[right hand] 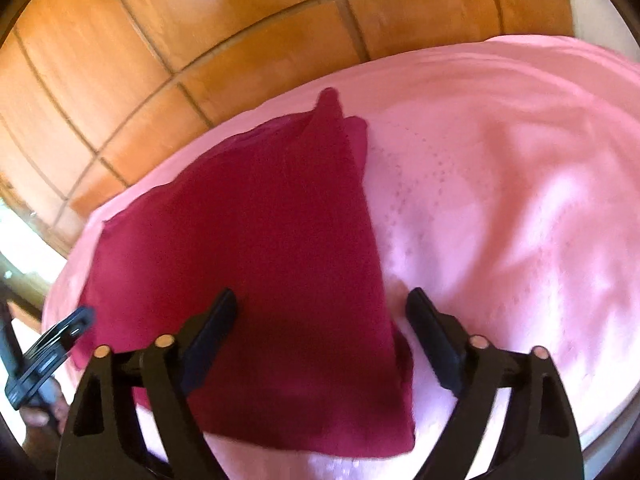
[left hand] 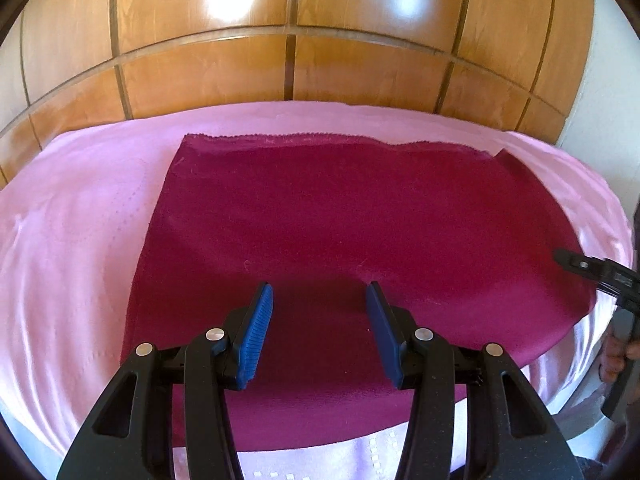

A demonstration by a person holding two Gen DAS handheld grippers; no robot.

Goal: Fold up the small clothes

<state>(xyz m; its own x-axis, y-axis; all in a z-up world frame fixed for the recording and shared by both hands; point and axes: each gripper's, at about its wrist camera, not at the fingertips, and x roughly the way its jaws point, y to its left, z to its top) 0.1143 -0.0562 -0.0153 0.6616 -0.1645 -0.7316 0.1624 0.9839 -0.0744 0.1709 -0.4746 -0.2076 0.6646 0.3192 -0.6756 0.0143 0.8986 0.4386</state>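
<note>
A dark red cloth (left hand: 340, 216) lies flat on a pink sheet (left hand: 80, 232); it also shows in the right wrist view (right hand: 272, 232), with a folded second layer along its right edge. My left gripper (left hand: 319, 300) is open, blue pads apart, over the cloth's near part. My right gripper (right hand: 322, 308) is open and empty, straddling the cloth's right edge. Each gripper shows at the edge of the other's view: the right one (left hand: 592, 270) and the left one (right hand: 60, 332).
A wooden panelled wall (left hand: 300, 60) stands right behind the pink-covered surface. The sheet (right hand: 500, 200) spreads wide to the right of the cloth. The surface's front edge is close below both grippers.
</note>
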